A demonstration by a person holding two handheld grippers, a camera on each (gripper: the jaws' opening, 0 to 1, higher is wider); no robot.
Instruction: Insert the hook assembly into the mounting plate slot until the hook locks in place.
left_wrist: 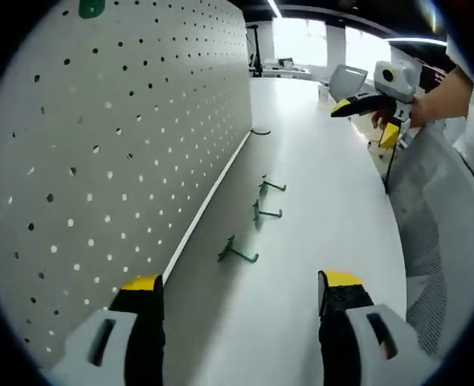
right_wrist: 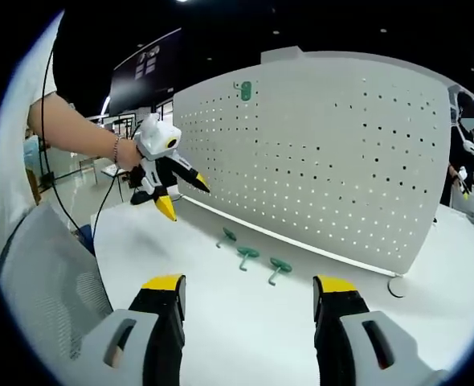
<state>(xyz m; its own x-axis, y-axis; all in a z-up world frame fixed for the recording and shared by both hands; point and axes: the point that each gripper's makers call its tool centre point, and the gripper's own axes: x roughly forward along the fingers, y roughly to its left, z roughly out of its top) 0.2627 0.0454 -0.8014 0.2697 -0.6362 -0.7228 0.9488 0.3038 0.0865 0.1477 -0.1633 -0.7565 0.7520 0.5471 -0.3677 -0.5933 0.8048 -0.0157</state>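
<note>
- Three green hooks lie in a row on the white table (left_wrist: 317,209), near the foot of the pegboard: the near hook (left_wrist: 237,253), the middle hook (left_wrist: 265,212) and the far hook (left_wrist: 271,185) as the left gripper view has them. Each is a thin bent rod on a small flat base.
- In the right gripper view the same three appear as green stems with rounded bases, all loose on the table and touching neither gripper.
- The pegboard (left_wrist: 116,161) is a pale upright panel, matt, pierced with a regular grid of small round holes. It stands on the table with a white strip along its lower edge.
- A green plate (right_wrist: 245,91) sits high on the pegboard; its shape is too small to make out well, perhaps a rounded tab.
- The left gripper (left_wrist: 241,293) has its jaws wide apart and holds nothing. Its yellow-tipped black fingers (left_wrist: 145,293) hover over bare table, short of the hooks.
- The right gripper (right_wrist: 249,293) also stands wide and empty, above the table in front of the hooks.
- The left gripper view catches the right gripper up at the far right, held by a hand (left_wrist: 430,104); a dark curved hook (left_wrist: 259,131) sits further along by the board.
- The right gripper view shows the left gripper raised at left, a bracelet (right_wrist: 116,149) on the wrist, and a grey mesh chair (right_wrist: 52,273).
</note>
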